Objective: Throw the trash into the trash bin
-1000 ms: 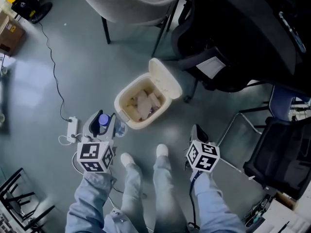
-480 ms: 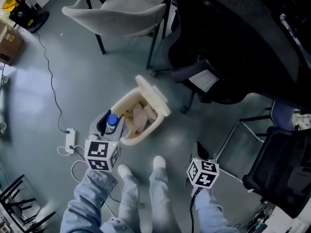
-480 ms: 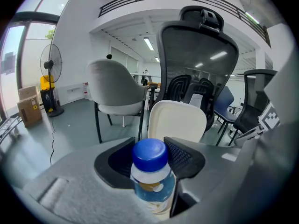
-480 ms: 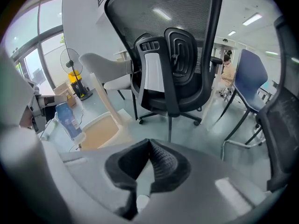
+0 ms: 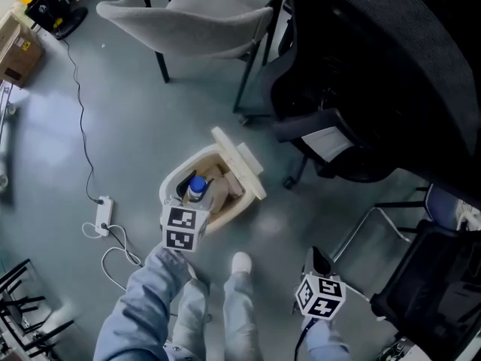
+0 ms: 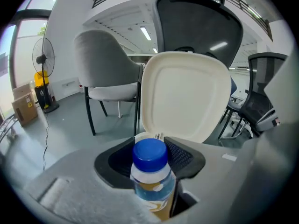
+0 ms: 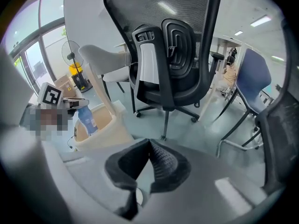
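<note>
While left gripper (image 5: pixel 192 192) jaws clamp the blue-capped bottle (image 5: pixel 197 187) cap-up over the open trash bin (image 5: pixel 234 207) at frame centre, likely for a straight drop, right gripper (image 5: pixel 319 260) hangs lower right, jaws closed, empty.

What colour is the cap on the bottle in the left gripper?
Blue cap; the left gripper view shows it best.

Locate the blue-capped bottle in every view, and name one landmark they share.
Head view: bottle left of centre, over the open trash bin.
Left gripper view: bottle bottom centre, clamped between the jaws.
Right gripper view: bottle at middle left, above the bin.
Shared landmark: the cream trash bin with its lid raised.
</note>
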A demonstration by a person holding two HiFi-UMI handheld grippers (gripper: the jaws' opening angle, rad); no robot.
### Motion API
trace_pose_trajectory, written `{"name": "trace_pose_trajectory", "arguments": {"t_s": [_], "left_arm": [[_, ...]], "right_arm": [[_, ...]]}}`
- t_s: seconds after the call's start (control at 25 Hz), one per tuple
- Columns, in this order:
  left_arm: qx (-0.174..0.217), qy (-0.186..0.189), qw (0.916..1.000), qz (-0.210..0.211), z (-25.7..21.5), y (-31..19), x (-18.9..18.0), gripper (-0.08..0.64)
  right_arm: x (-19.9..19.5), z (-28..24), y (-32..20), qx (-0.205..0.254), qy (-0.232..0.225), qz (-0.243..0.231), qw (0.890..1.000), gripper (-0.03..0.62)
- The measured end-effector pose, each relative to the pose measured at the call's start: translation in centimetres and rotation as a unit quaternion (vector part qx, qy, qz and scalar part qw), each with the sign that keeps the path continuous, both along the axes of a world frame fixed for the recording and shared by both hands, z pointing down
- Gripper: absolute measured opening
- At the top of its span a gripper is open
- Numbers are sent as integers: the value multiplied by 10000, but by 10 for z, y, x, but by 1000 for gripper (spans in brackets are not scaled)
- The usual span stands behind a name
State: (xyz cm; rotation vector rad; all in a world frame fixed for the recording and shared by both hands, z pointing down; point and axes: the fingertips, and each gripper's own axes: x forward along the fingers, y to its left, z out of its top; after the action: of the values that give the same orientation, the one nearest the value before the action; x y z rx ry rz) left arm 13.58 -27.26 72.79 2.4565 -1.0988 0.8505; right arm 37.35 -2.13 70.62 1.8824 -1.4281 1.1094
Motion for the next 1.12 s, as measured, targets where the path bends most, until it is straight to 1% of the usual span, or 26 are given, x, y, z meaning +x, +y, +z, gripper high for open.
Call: {"name": "trace_pose_trajectory", "arguments": {"t_s": [0.12, 0.24, 0.32, 0.48, 0.56, 0.6, 0.72, 1.12], "left_arm": [[-73, -195, 9998, 80, 19, -3, 5, 202], [-149, -210, 9997, 60, 29, -3, 9, 202], [-131, -205, 9997, -2, 32, -3, 10, 204], [-214, -136, 9997, -56, 38, -1, 13, 213], [-241, -61, 9996, -132, 38, -3, 12, 258], [-272, -18, 9995, -171, 38, -3, 11, 265], [-344, 67, 9991, -222, 40, -3, 5, 265], [-147, 326, 9987, -362, 11, -6, -22, 265]], "right_arm": [[3, 5, 3, -64, -18, 1, 10000, 3], [4, 8, 2, -81, -26, -31, 10000, 3], [3, 9, 0, -74, -38, -32, 10000, 3], [1, 10, -2, -79, -52, -52, 9999, 3], [-1, 10, -3, -86, -46, -61, 9999, 3], [-1, 10, -4, -91, -40, -60, 9999, 3], [-3, 10, -7, -86, -17, -43, 10000, 3], [-31, 5, -27, -5, -6, -223, 9998, 3]]}}
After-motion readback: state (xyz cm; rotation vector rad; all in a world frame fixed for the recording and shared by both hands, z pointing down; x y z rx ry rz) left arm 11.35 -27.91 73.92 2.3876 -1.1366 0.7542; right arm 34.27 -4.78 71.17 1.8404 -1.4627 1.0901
